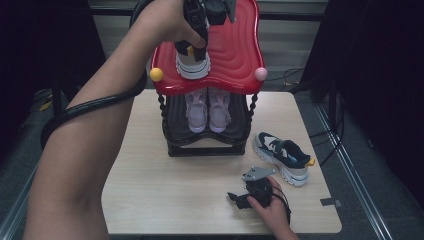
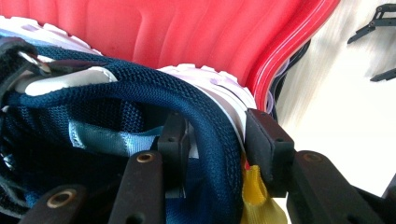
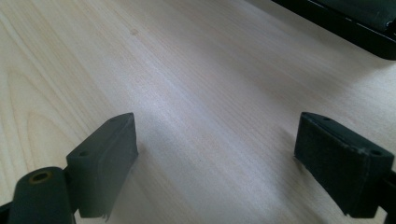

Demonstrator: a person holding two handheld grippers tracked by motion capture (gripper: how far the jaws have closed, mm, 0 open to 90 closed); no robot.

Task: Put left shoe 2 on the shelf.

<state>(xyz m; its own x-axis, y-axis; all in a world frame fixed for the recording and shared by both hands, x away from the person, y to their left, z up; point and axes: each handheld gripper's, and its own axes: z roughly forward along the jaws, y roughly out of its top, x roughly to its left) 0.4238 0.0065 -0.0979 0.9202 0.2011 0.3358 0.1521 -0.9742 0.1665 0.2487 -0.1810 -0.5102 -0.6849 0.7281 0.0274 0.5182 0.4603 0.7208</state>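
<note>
Overhead table [image 1: 150,200] view; two close finger-level views.

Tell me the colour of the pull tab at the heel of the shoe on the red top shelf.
Yellow pull tab, clearest in the left gripper view.

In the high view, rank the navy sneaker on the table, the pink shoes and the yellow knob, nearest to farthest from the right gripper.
From the right gripper:
1. Navy sneaker on the table, just right of it.
2. Pink shoes, lower shelf of the rack.
3. Yellow knob, red shelf's left corner.
</note>
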